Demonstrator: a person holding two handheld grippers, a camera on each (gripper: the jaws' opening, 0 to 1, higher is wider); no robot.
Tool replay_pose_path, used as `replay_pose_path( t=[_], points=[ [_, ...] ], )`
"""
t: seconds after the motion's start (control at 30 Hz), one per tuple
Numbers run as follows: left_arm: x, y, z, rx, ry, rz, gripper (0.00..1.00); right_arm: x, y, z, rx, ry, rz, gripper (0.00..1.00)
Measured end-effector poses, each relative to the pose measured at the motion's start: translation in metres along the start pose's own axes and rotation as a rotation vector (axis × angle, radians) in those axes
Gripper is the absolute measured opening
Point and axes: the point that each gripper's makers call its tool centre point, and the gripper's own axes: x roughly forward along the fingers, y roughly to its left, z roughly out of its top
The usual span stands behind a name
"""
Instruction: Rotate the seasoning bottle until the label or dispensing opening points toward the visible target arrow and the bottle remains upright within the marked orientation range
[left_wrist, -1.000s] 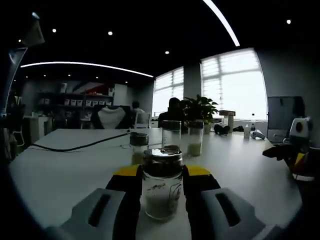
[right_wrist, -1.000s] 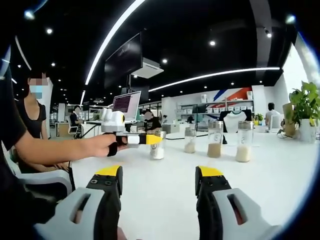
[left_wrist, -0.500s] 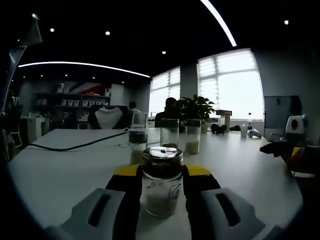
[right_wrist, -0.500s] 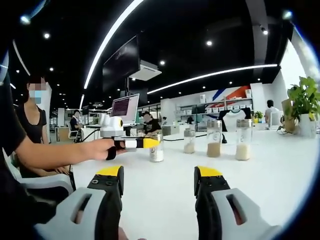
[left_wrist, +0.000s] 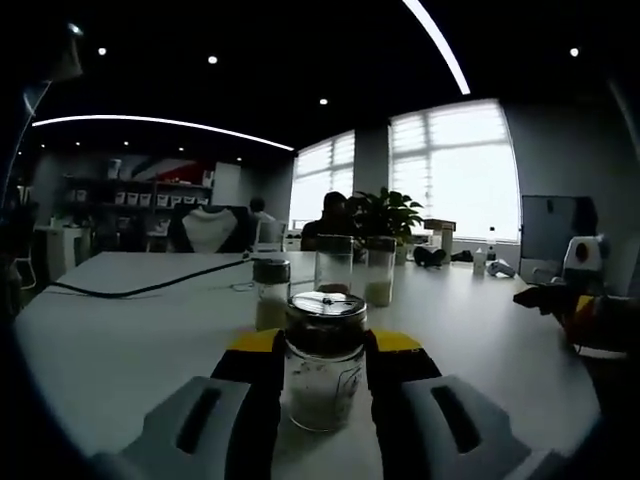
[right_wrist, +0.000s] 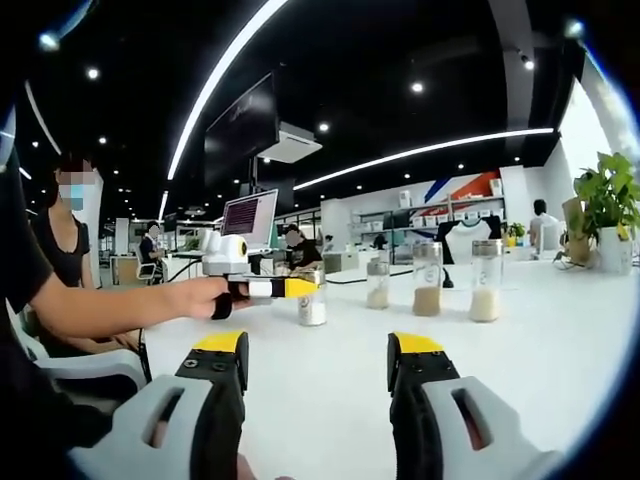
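While the left gripper (left_wrist: 325, 370) stays closed on the seasoning bottle (left_wrist: 323, 362), the background has slid a little sideways since 1 second ago, so the turn is probably underway. The bottle stands upright on the white table (left_wrist: 120, 340); no arrow can be made out. It is clear glass, round, with pale powder and a shiny metal lid. The right gripper (right_wrist: 315, 375) is open and empty.

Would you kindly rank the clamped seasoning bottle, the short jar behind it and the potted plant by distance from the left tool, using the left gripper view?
1. seasoning bottle, between the left tool jaws.
2. short jar, just behind, slightly left.
3. potted plant, far end by the windows.
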Motion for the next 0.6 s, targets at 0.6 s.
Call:
replay_pose_path(
  t=[0.6],
  points=[
    [-0.011, -0.008, 0.003, -0.001, 0.043, 0.016, 0.48, 0.003, -0.005, -0.001, 0.024, 0.004, 0.000, 0.56]
  ],
)
